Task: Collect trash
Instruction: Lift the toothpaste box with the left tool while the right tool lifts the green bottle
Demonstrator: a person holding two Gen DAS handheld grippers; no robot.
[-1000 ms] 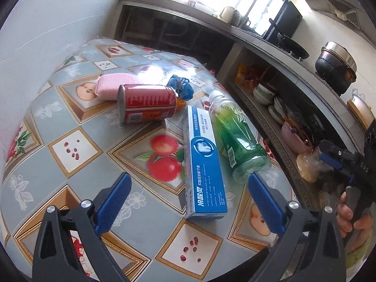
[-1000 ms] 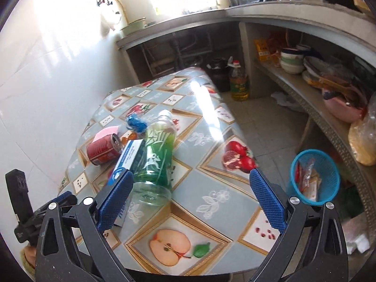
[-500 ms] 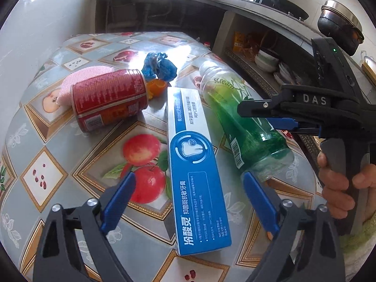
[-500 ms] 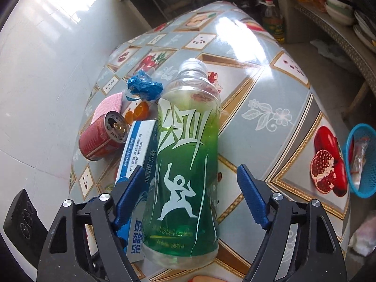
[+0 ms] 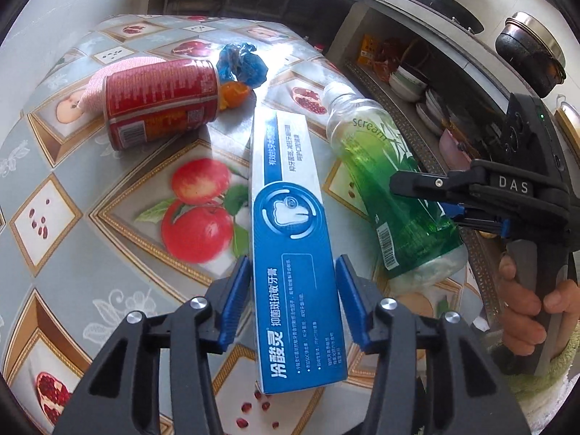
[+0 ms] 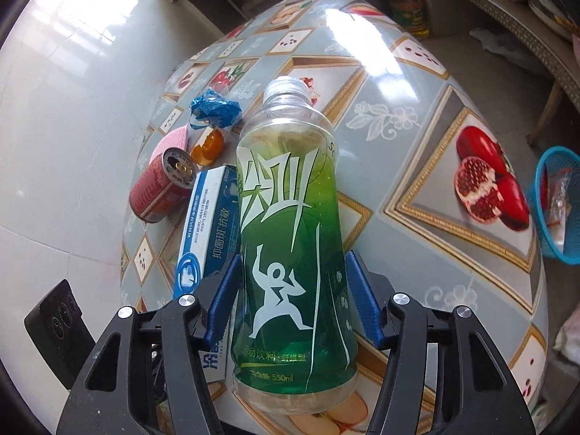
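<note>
Fruit-patterned table (image 5: 108,272): can (image 5: 159,103), box (image 5: 290,253), bottle (image 6: 290,253), perhaps peel (image 5: 233,94).

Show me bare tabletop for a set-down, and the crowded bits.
Free: the cloth right of the green bottle out to the pomegranate print, and the far end beyond the blue wrapper. Crowded: red can, toothpaste box and bottle lie bunched near the wall.

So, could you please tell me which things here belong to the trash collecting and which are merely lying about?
Job:
green bottle
toothpaste box
red can
blue wrapper
orange peel
blue basket

Lying about:
pink cloth
oil bottle
stacked bowls
</note>
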